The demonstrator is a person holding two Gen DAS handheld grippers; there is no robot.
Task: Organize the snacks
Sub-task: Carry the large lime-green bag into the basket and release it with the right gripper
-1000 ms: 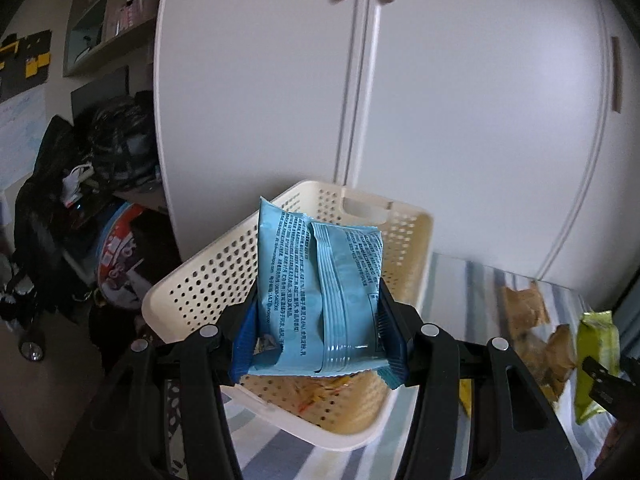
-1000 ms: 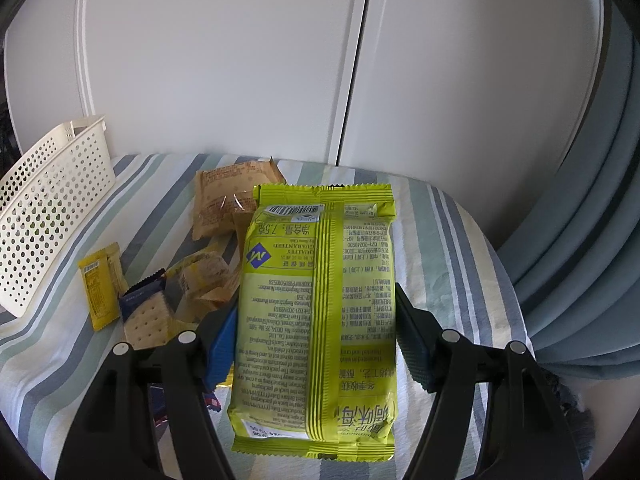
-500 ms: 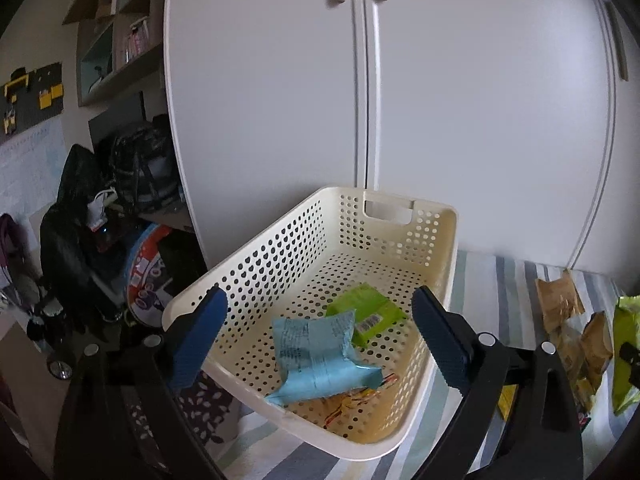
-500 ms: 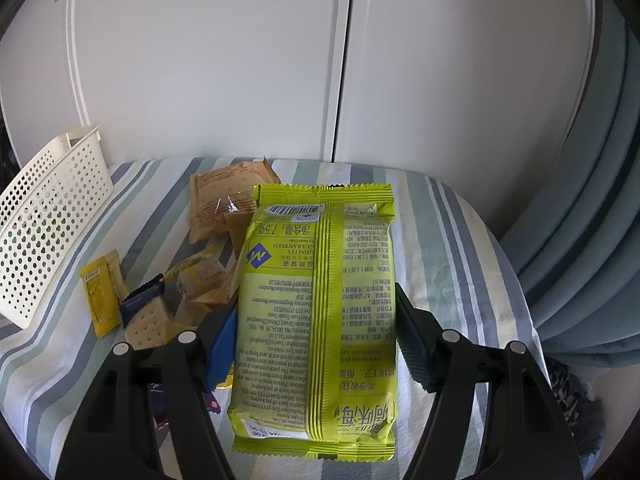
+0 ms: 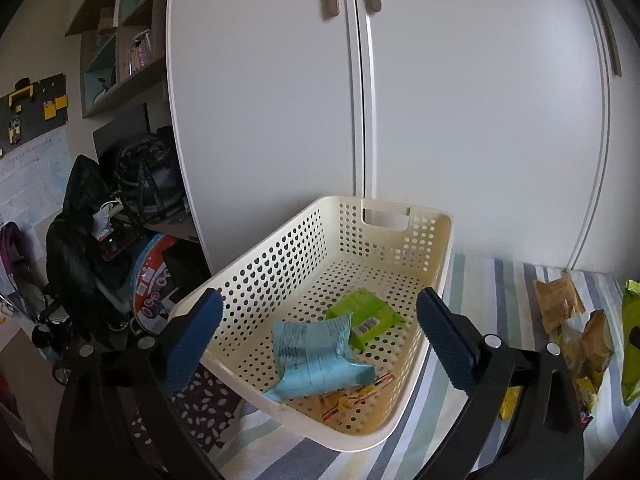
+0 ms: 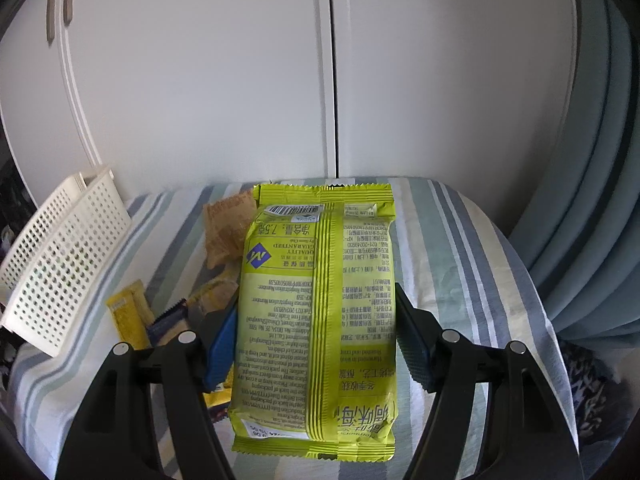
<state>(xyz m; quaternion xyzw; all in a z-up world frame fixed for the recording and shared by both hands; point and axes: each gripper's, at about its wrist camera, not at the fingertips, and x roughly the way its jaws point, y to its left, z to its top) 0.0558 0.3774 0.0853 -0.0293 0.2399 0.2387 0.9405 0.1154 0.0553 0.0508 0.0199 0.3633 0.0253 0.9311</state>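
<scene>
Right gripper (image 6: 316,344) clamped on yellow-green packet (image 6: 320,304) above striped table (image 6: 460,240); left gripper (image 5: 320,332) spread, empty over basket (image 5: 400,236). Carry level, release low beside blue packet (image 5: 316,356).

Two close wrist views toward white cupboards, sharing the basket (image 5: 436,280) and striped cloth (image 6: 460,248).

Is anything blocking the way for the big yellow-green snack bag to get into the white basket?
Nothing visible blocks it. The right gripper holds the yellow-green bag above the striped cloth. The basket sits open-topped to its left, and the small packets between them lie flat and low.
</scene>
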